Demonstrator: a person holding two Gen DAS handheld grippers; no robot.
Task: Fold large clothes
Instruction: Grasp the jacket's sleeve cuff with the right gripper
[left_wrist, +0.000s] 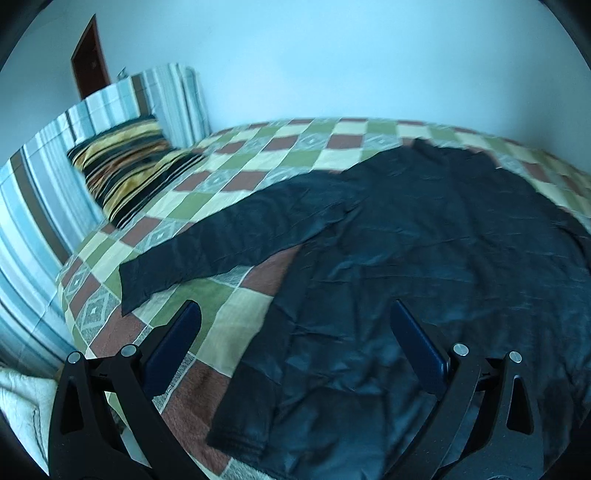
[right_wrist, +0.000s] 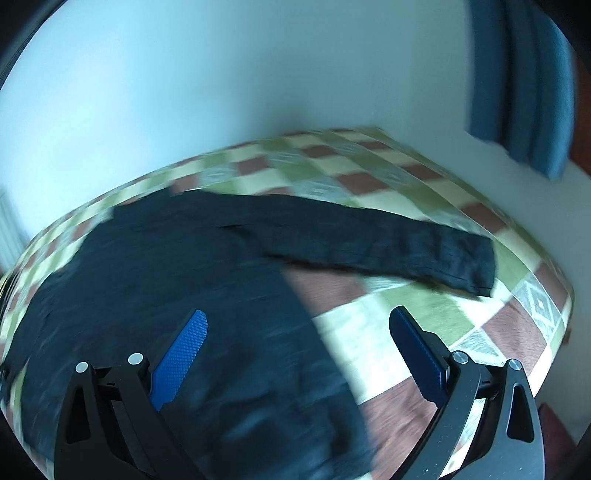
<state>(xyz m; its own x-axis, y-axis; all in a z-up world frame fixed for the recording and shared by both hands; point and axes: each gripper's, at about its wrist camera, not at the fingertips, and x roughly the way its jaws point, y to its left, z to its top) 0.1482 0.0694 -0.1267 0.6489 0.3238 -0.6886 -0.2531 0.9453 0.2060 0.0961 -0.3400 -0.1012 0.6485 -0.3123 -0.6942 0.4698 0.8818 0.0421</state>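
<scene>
The left tool (left_wrist: 295, 332) is hanging wide open over the near edge of the bed, gripping nothing; its left finger is over bare bedspread and its right finger over dark cloth. The right tool (right_wrist: 297, 339) is likewise gaping wide and empty, its left finger above the cloth and its right finger above the blanket.

Beneath both, a dark long-sleeved shirt (left_wrist: 424, 258) is lying spread flat on the checked bedspread (left_wrist: 236, 325), hem toward the near edge and collar toward the far wall. One sleeve (left_wrist: 221, 243) is stretching out to the left toward the striped pillow (left_wrist: 125, 173); the other sleeve (right_wrist: 388, 240) is reaching right, its cuff close to the bed's corner.

The fabric is looking thin, limp and creased, with a slight sheen, so it will likely be light, floppy and a little slippery, sagging wherever it is unsupported. Pinching seamed edges seems wisest: a cuff, a shoulder seam or a hem corner (left_wrist: 236, 432), taking the top layer only and not the blanket below.
</scene>
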